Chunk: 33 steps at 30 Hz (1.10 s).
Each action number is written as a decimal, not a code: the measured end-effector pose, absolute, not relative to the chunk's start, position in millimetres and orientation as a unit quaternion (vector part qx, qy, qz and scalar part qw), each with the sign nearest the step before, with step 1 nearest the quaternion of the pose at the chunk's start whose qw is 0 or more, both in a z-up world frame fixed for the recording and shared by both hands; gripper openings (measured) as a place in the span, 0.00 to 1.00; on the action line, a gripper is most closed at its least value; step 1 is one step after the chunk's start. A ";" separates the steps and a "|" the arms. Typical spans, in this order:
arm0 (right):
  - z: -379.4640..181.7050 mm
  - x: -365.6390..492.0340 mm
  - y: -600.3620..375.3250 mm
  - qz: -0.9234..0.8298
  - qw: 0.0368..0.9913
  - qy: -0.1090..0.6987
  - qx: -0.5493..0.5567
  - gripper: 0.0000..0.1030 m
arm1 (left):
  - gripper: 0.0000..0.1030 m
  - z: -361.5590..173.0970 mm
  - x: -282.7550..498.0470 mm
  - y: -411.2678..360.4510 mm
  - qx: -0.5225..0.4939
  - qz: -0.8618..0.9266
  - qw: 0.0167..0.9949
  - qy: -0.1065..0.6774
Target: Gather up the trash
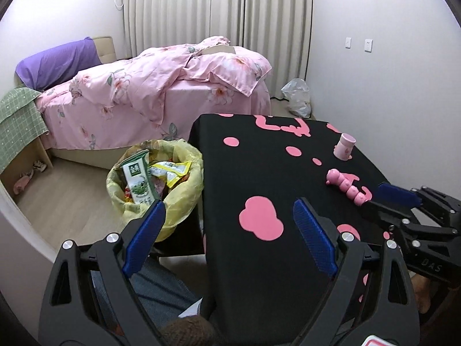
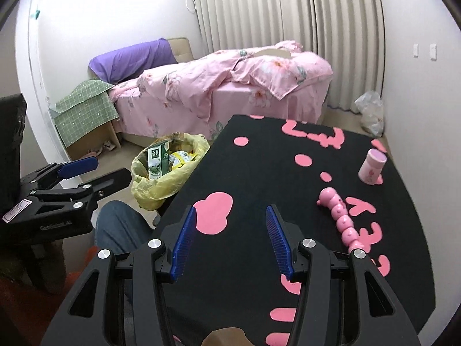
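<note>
Trash is sitting in the yellow-lined bin (image 1: 161,184) on the floor, just beside the left edge of the table: a green-and-white carton (image 1: 138,180) standing tall above the rim, yellow snack wrappers (image 1: 173,171) lying next to it. No loose trash is showing on the black tablecloth with pink shapes (image 1: 259,173); only a pink cup (image 1: 344,147) and a pink caterpillar toy (image 1: 347,187) are resting there, toward the right side.

Left gripper (image 1: 230,225) is hanging with fingers spread wide and empty, one finger over the bin's near rim, the other over the cloth. Right gripper (image 2: 230,239) is hovering over the near table edge, fingers wide, nothing between them.

Risks, as judged: the carton is leaning high out of the bin, so a low sweep by the left fingers could be tipping it out or dragging the loose liner. Cup and toy are not trash; a careless pass on the right could be knocking the cup off the far right edge. The two grippers are working near each other, so crossing paths could be clashing them.

Room: the table centre is lying open; bare floor is showing between bin and bed (image 1: 161,92); a knee in jeans (image 2: 121,225) is crowding the gap below the bin.
</note>
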State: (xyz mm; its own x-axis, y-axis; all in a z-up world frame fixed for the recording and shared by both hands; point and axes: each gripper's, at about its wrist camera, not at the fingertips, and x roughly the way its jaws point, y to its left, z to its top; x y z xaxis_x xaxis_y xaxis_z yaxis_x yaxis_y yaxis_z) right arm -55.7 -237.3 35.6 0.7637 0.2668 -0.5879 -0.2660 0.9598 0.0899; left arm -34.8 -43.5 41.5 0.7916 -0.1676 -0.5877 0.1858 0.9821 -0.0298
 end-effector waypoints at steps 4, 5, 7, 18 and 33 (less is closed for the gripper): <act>40.1 -62.2 -242.8 0.132 0.943 0.305 0.007 0.46 | 0.83 46.0 -42.6 -43.1 0.019 -0.086 0.948 0.304; 40.6 -63.4 -244.1 0.129 0.944 0.304 0.009 0.46 | 0.83 46.4 -43.8 -43.3 0.021 -0.084 0.948 0.305; 40.7 -65.2 -246.9 0.126 0.944 0.305 0.015 0.46 | 0.83 46.5 -45.8 -44.7 0.023 -0.085 0.948 0.307; 36.7 -69.9 -252.8 0.119 0.945 0.304 0.022 0.46 | 0.83 48.3 -51.4 -48.9 0.027 -0.093 0.948 0.305; 34.2 -71.2 -255.0 0.120 0.944 0.306 0.023 0.46 | 0.83 48.9 -52.1 -51.1 0.031 -0.097 0.946 0.307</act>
State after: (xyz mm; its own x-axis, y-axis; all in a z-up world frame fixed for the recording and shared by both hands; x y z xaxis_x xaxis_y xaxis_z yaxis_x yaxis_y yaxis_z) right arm -71.2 -255.0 34.2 0.7837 0.2415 -0.5723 -0.2130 0.9699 0.1177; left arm -52.1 -51.1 48.9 0.7922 -0.1641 -0.5878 0.2025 0.9793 -0.0005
